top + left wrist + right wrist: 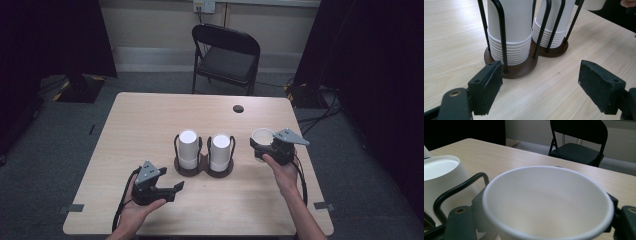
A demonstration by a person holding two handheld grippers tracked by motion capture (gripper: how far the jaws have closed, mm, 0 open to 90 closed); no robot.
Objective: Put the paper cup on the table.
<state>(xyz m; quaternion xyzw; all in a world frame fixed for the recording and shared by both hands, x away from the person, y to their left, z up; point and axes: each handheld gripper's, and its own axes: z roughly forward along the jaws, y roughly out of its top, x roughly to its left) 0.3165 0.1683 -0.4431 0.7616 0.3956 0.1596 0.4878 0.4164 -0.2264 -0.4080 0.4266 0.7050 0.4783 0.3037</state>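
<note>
Two stacks of upside-down white paper cups stand in black wire holders on round dark bases mid-table: the left stack (188,148) (510,30) and the right stack (220,152) (554,23). My left gripper (177,190) (540,86) rests near the table's front, open, jaws wide apart and pointing at the holders' bases. To the right of the stacks, my right gripper (260,146) is shut on a single upright white paper cup (262,137) (546,202), mouth up, held above the table.
The wooden table (150,120) has a round cable hole (238,108) at the back right. A black folding chair (227,57) (579,142) stands behind the table. Tape marks sit on the grey floor by the front corners.
</note>
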